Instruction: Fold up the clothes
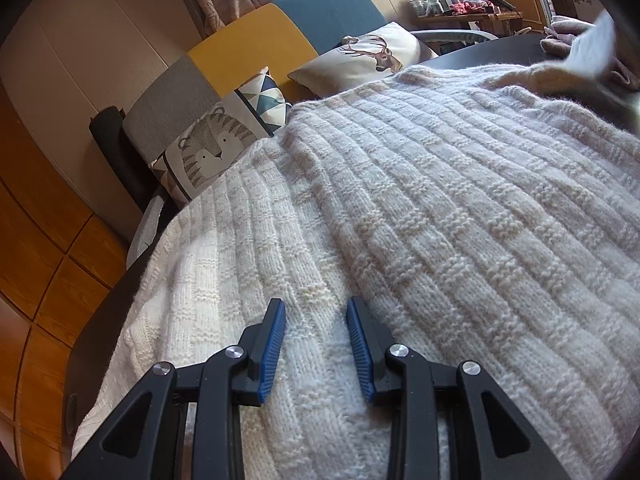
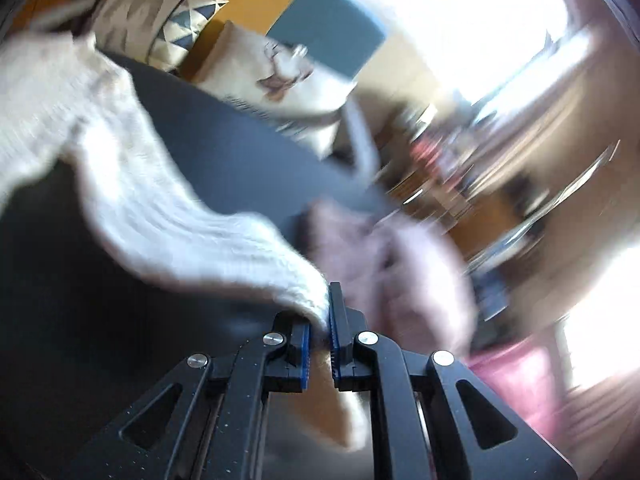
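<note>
On the dark surface (image 1: 480,46), lying spread wide: cream knit sweater (image 1: 400,200), directly beneath and ahead of the left tool (image 1: 316,312), blue pads standing apart over the knit, gripping nothing. Beyond the sweater, resting near its far edge: pink garment (image 2: 400,264). Clamping a sweater sleeve (image 2: 180,216) between closed pads: right tool (image 2: 326,304), sleeve stretching away up-left, blurred.

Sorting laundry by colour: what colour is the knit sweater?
Cream white sweater, clearest in the left wrist view.
</note>
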A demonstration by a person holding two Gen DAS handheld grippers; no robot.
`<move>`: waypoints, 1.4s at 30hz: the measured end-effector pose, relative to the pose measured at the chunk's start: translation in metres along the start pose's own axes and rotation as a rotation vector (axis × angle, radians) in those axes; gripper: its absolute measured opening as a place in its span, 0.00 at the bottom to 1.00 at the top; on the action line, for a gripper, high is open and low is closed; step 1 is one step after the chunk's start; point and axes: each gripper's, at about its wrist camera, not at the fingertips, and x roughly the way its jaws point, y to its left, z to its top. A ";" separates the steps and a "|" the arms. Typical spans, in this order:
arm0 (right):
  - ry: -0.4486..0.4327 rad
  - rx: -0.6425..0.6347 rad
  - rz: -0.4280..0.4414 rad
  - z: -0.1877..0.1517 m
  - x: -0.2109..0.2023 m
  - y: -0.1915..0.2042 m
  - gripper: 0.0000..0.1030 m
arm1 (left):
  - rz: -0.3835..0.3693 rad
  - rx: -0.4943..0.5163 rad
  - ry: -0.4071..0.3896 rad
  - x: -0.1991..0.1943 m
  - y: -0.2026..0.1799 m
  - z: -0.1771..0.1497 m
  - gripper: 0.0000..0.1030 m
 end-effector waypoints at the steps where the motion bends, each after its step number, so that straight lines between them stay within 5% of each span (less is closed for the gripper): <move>1: -0.012 -0.037 -0.042 0.000 0.004 0.001 0.08 | 0.000 0.000 0.000 0.000 0.000 0.000 0.32; 9: 0.260 -0.011 0.239 -0.054 0.058 0.033 0.15 | 0.001 0.001 0.000 0.002 0.002 0.000 0.32; 12: 0.233 0.043 0.278 -0.060 0.032 0.031 0.16 | -0.002 -0.001 -0.001 0.002 0.001 0.000 0.32; 14: 0.159 0.194 0.362 -0.052 0.009 0.017 0.18 | -0.003 -0.002 -0.001 0.002 0.002 0.000 0.32; 18: 0.052 0.504 0.522 -0.018 0.001 -0.001 0.38 | -0.005 -0.003 -0.001 0.002 0.003 0.000 0.32; 22: 0.118 0.722 0.654 0.008 0.026 0.018 0.44 | -0.002 0.000 -0.002 0.001 0.003 -0.001 0.32; 24: 0.190 0.781 0.666 0.005 0.041 0.028 0.44 | -0.002 -0.001 -0.002 0.001 0.002 -0.001 0.32; 29: 0.321 0.699 0.511 -0.032 0.070 0.044 0.44 | -0.015 -0.010 -0.003 0.002 0.003 -0.001 0.32; 33: 0.300 0.739 0.471 -0.060 0.088 0.025 0.46 | -0.016 -0.011 -0.005 0.001 0.003 -0.001 0.32; 37: 0.286 0.791 0.444 -0.050 0.065 0.022 0.48 | -0.011 -0.008 -0.005 0.001 0.003 -0.001 0.32; 42: 0.094 0.744 0.799 0.002 -0.003 0.084 0.48 | -0.007 -0.004 -0.005 0.000 0.002 -0.001 0.32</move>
